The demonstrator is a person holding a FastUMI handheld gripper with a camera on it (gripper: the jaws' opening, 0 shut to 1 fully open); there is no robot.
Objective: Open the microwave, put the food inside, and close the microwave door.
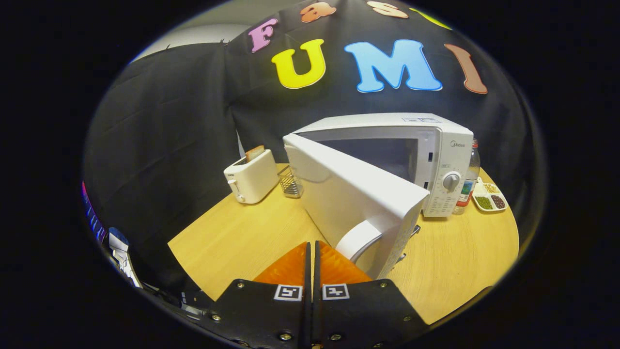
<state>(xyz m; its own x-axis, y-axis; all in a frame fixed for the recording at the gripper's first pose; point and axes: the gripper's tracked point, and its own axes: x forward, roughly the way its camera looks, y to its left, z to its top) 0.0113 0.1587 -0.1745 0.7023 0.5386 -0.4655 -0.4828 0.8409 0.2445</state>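
A white microwave (443, 145) stands at the back of the wooden table (232, 237). Its door (353, 198) is swung partway open toward me, hinged on the left, and part of the dark cavity (382, 155) shows behind it. The curved door handle (357, 241) is just ahead of my fingers and slightly to the right. My gripper (312, 248) is shut with its two fingers pressed together and nothing between them, low over the table in front of the door. No food item is identifiable near the fingers.
A white toaster (252, 175) with a slice of bread in it stands left of the microwave, with a small wire basket (290, 183) beside it. Right of the microwave are a plastic bottle (470, 177) and a divided dish (490, 196) of beans.
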